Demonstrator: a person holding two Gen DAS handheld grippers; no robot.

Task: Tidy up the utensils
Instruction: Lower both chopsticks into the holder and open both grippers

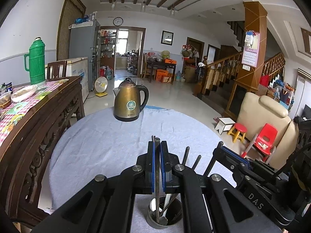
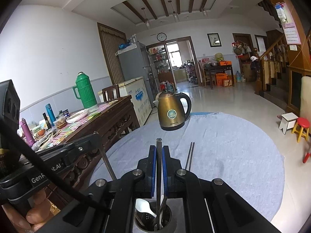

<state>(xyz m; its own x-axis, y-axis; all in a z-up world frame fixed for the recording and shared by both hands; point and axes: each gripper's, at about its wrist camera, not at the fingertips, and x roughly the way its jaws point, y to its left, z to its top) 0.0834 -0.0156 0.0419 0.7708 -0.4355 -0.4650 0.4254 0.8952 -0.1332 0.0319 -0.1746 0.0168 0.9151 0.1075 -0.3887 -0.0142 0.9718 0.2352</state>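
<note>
Round table draped in a pale blue terry cloth point(image 1: 101, 151), bearing all task items. Bronze-coloured electric kettle with black handle and base point(image 1: 129, 101) — upright at the table's far edge, spout to the left in both views. Cylindrical grey metal utensil holder point(image 1: 165, 216), upright at the near edge directly beneath both grippers, holding a white plastic spoon point(image 2: 144, 206) with its bowl up and several dark handles leaning against the rim. Left gripper point(image 1: 157, 151), black with blue pads: jaws narrowed onto a dark flat-handled metal utensil point(image 1: 157, 174), long axis near vertical, lower end down inside the holder, top just above the fingertips. Right gripper point(image 2: 159, 155), same build: clamped on a slim dark metal utensil handle point(image 2: 159, 167), also near upright, lower end inside the holder. Pair of thin dark chopsticks point(image 2: 190, 155), standing just right of the right gripper, tips pointing up; their lower ends are hidden.
</note>
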